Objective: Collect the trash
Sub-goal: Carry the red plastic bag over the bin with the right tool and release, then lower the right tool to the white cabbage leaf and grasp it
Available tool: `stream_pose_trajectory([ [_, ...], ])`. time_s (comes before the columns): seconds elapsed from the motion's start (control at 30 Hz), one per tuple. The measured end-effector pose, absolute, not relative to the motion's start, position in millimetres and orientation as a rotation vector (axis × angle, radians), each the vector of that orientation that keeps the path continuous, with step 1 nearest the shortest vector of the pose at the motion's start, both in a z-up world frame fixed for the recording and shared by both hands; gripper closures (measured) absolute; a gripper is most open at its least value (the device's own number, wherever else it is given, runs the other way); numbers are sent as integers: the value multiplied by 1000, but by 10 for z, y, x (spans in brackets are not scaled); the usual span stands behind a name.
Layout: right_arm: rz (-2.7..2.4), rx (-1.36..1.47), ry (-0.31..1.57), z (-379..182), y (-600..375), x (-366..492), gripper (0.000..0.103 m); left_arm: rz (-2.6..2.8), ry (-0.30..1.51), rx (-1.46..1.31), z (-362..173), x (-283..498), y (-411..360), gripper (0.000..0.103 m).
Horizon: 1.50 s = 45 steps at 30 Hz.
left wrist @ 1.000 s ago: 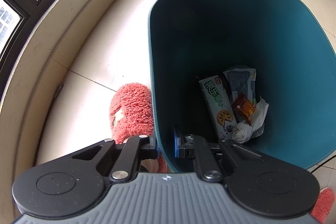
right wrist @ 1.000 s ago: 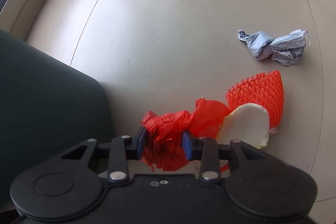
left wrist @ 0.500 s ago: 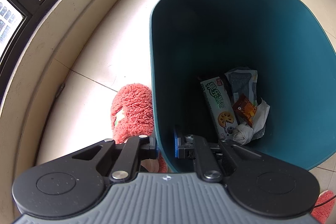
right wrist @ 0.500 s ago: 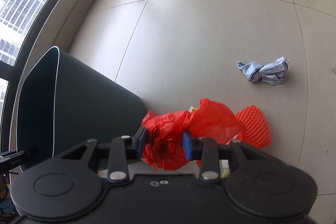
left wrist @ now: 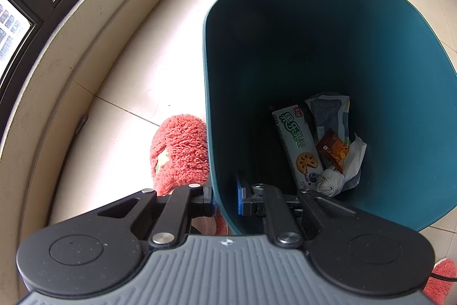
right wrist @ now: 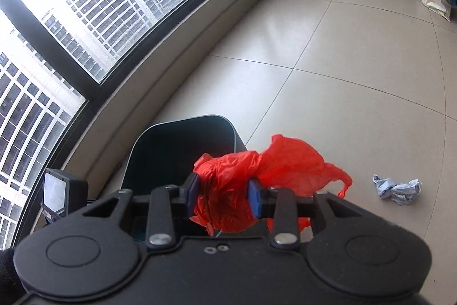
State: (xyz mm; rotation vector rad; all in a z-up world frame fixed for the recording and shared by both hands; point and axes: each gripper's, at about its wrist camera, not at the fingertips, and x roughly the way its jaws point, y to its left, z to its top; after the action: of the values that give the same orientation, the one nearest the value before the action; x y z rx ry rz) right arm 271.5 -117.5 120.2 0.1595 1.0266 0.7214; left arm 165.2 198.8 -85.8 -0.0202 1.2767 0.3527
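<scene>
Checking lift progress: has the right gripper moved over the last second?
Yes. The right gripper, shut on the red bag, rose off the floor toward the bin; the grey wad now lies far below.

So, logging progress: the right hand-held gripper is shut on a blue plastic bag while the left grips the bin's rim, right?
Not quite: the plastic bag in the right hand-held gripper is red, as the right wrist view shows. The left hand-held gripper does grip the bin rim.

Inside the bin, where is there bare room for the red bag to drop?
The bin is free along its far wall and left side. Crowded: near right corner, where the biscuit box, wrappers and tissue pile up. Left gripper clamps the near rim.
</scene>
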Motion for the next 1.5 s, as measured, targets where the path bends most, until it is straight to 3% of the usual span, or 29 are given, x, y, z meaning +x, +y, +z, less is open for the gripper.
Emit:
stream_pose_trajectory([
  [0.43,931,-41,1029,938,31,2767,69,336,1273,-20,-846,1640,1995,91],
  [0.93,1004,-413,1174,-63,495,2441,69,324,1268,-30,-815,1630,2018,91],
  [1.17,980,-448,1201,-171,558,2422,64,328,1267,-24,-813,1627,1999,91],
  [1.33,967,-408,1188,-132,523,2445,42,331,1268,-22,-813,1629,1996,91],
  [1.5,971,-364,1145,62,331,2448,41,333,1268,-22,-808,1632,1996,91],
])
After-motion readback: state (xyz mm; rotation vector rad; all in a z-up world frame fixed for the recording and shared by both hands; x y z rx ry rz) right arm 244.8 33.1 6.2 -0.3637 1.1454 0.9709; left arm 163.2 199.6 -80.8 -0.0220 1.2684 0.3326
